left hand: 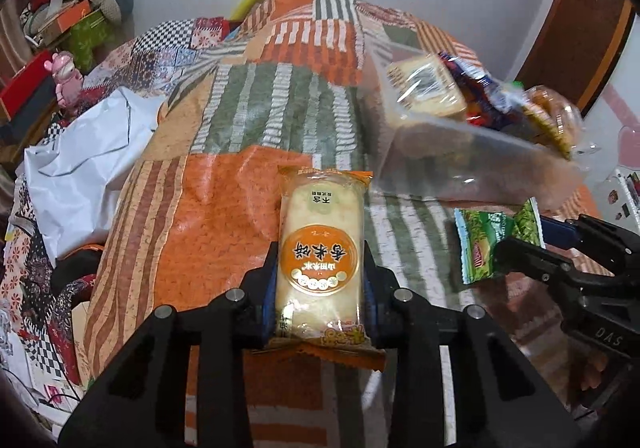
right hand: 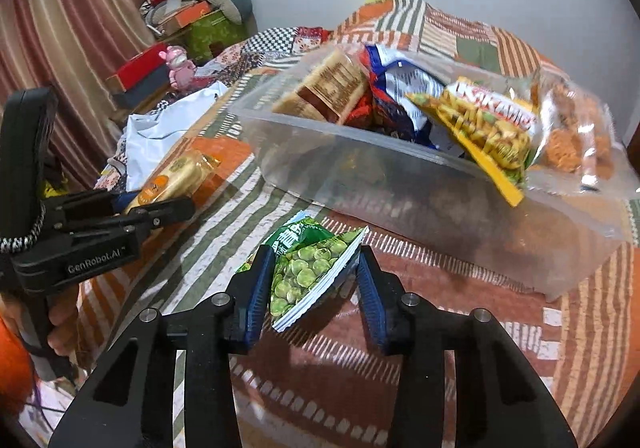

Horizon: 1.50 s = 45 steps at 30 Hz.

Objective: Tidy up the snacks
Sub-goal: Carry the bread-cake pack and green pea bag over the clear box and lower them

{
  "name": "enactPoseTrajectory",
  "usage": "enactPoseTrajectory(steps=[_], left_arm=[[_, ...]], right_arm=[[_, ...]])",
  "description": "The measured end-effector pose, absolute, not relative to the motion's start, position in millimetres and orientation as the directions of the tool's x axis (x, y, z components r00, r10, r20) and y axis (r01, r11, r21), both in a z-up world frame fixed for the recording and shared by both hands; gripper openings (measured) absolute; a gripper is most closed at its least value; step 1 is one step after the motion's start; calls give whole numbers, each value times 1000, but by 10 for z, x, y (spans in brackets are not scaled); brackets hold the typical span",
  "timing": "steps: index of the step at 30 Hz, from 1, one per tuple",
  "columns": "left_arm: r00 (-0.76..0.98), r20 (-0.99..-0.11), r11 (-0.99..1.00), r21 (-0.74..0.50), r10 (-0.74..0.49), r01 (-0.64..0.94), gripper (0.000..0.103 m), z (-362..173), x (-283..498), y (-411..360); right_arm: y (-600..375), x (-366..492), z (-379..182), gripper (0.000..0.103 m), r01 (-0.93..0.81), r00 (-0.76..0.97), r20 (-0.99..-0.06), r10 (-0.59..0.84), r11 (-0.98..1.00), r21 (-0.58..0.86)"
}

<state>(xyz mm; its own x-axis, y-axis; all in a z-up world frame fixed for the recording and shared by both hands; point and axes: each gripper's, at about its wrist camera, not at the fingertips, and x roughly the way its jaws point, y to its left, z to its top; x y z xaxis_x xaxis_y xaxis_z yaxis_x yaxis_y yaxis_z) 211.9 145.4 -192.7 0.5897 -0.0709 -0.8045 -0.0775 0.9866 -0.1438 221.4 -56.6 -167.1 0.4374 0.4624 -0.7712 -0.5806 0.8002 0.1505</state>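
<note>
An orange rice-cracker packet (left hand: 322,248) sits lengthwise between the blue pads of my left gripper (left hand: 321,260), which is shut on it above the patchwork bedspread (left hand: 224,215). My right gripper (right hand: 314,260) is shut on a green pea packet (right hand: 308,272), tilted between its fingers. The right wrist view shows the left gripper (right hand: 168,207) at the left with the cracker packet (right hand: 176,175). The left wrist view shows the right gripper (left hand: 520,248) with the pea packet (left hand: 480,248). A clear plastic bin (right hand: 400,183) lies just beyond, holding several snack packs, a yellow one (right hand: 488,127) among them.
A white plastic bag (left hand: 88,159) lies at the bed's left side, with a pink figurine (left hand: 68,79) and stacked boxes (left hand: 76,23) behind it. A curtain (right hand: 60,27) hangs at the left, a wooden door (left hand: 580,27) stands at the right. A hand (right hand: 64,328) grips the left tool.
</note>
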Motion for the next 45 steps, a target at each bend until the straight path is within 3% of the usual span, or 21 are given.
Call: enactPoseTrajectory(steps=[18, 33, 45], left_arm=[[681, -726, 992, -128, -97, 4, 34, -1328, 2141, 1113], [702, -702, 993, -98, -119, 70, 34, -1084, 2574, 668], [675, -729, 994, -82, -113, 77, 34, -1250, 3004, 512]], right_arm=[[-848, 2246, -996, 38, -561, 592, -628, 505, 818, 129], [-1286, 2617, -787, 38, -462, 692, -553, 464, 873, 155], [-1333, 2914, -881, 39, -458, 671, -566, 478, 868, 190]])
